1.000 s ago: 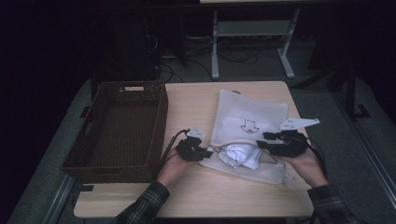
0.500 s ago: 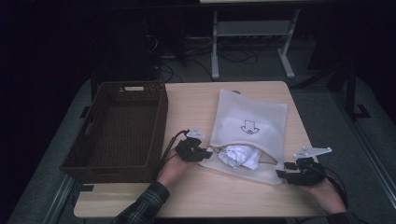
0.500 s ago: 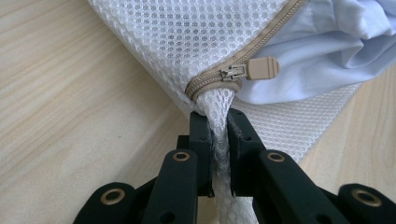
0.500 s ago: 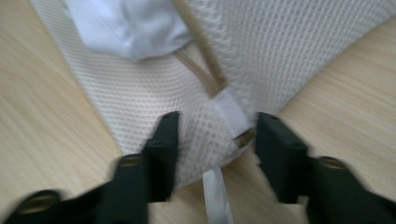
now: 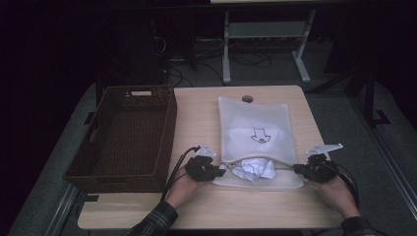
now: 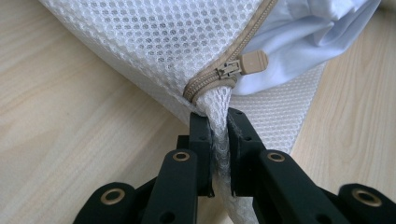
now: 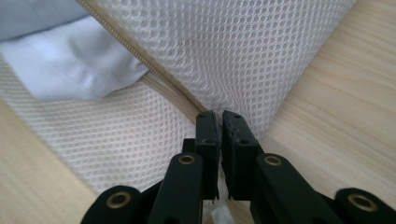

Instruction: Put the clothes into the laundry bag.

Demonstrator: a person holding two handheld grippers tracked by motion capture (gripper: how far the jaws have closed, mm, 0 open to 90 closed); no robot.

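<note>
A white mesh bag [image 5: 255, 123] lies flat on the wooden table [image 5: 196, 113], its tan zipper open along the near edge. A crumpled white cloth [image 5: 254, 169] bulges out of that opening. My left gripper [image 5: 219, 172] is shut on the bag's near left corner. In the left gripper view its jaws [image 6: 218, 119] pinch the mesh just below the zipper pull [image 6: 243, 63]. My right gripper [image 5: 296, 168] is at the near right corner. Its jaws [image 7: 219, 116] have just been closing and now pinch the mesh [image 7: 261, 46] at the zipper's end [image 7: 159, 79], beside the cloth [image 7: 70, 60].
A dark brown woven basket [image 5: 169, 130] stands on the table's left side, its inside bare. The table's near edge runs just in front of both hands. Beyond the far edge are a metal stand's legs [image 5: 226, 59] and cables on the dark floor.
My right hand has drawn back from the bag's right side toward the near right corner and come down there, with its jaws closed on the mesh. The left gripper has kept its hold.
</note>
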